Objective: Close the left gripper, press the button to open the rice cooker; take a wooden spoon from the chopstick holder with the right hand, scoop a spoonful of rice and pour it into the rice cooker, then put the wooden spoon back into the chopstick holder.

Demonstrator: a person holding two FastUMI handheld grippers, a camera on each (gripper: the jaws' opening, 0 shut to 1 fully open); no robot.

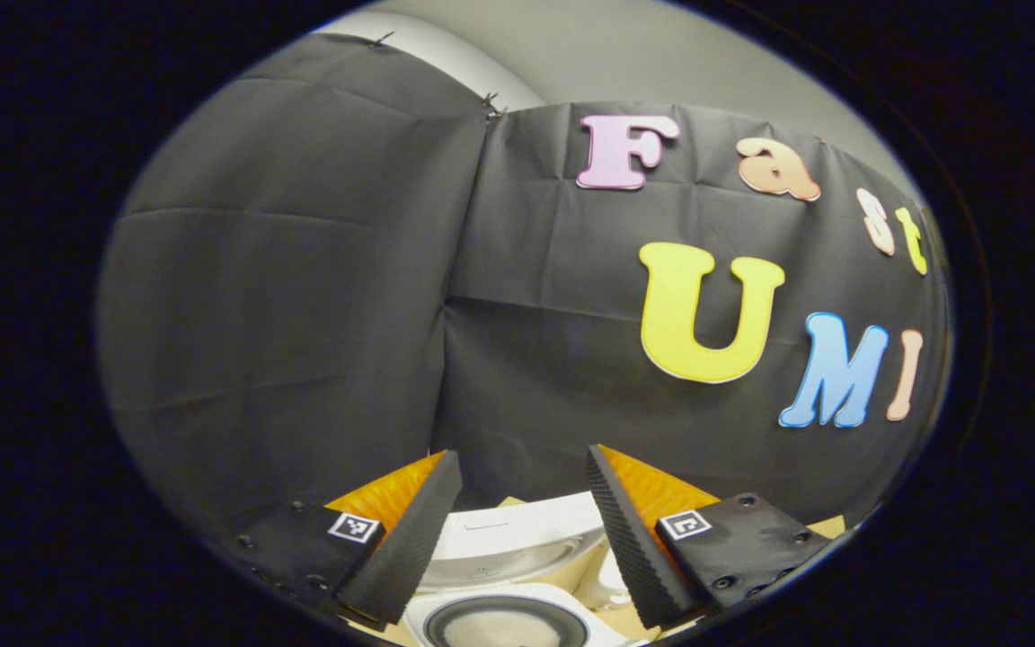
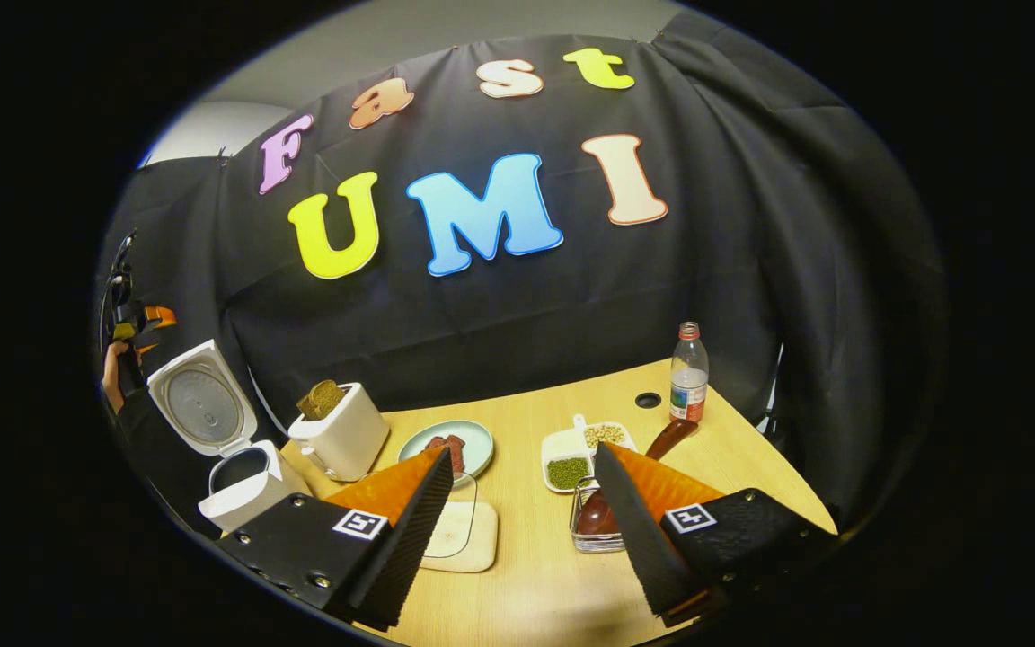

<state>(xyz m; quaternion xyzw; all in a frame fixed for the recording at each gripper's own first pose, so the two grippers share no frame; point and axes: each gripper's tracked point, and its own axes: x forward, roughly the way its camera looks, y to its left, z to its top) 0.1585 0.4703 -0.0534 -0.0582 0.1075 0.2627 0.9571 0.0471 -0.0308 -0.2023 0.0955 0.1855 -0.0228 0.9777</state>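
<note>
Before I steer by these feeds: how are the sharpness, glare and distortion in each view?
Left gripper view: sharp, evenly lit, strong fisheye bending; rice cooker is cut off at the bottom edge. Right gripper view: sharp centre, table edge bowed, mild sheen on the wooden spoon, dim at the left rim.

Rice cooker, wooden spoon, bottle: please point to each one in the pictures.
Rice cooker [image 2: 243, 490], right gripper view, on its white body.
Wooden spoon [image 2: 668, 438], right gripper view, on its handle.
Bottle [image 2: 688, 377], right gripper view, on its middle.

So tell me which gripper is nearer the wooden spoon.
Right. The right gripper hangs open just above the wooden spoon in its wire holder. The left gripper is raised across the table, beyond the open rice cooker.
</note>
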